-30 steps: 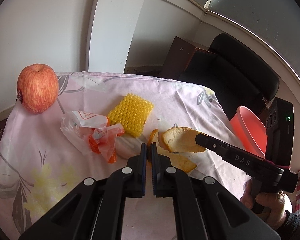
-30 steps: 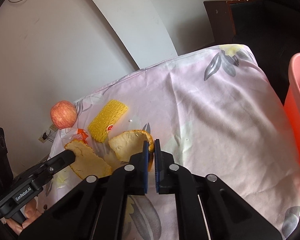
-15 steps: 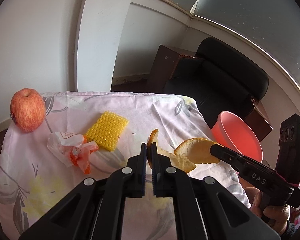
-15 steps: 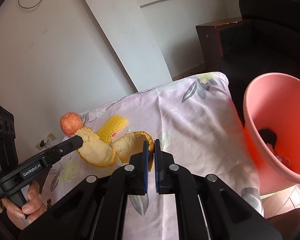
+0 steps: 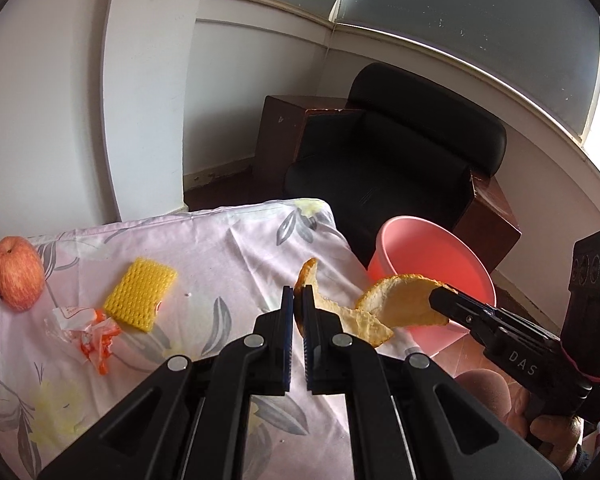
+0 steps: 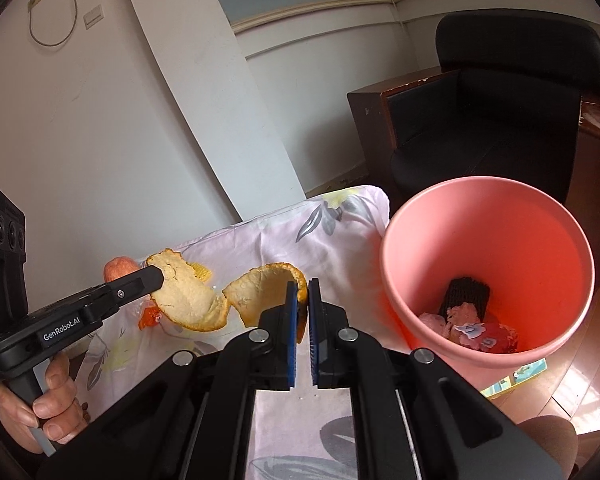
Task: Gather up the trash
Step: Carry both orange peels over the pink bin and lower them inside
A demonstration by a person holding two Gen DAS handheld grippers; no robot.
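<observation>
Two grippers, left gripper [image 5: 296,300] and right gripper [image 6: 302,286], each clamping one orange peel [image 6: 220,300] end, beside pink bin [image 6: 488,280]

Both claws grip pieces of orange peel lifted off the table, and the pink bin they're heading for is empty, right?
Not quite. The pink bin is not empty: the right wrist view shows a dark object and crumpled scraps at its bottom. The rest holds: the left claw and the right claw each grip orange peel lifted off the table.
</observation>
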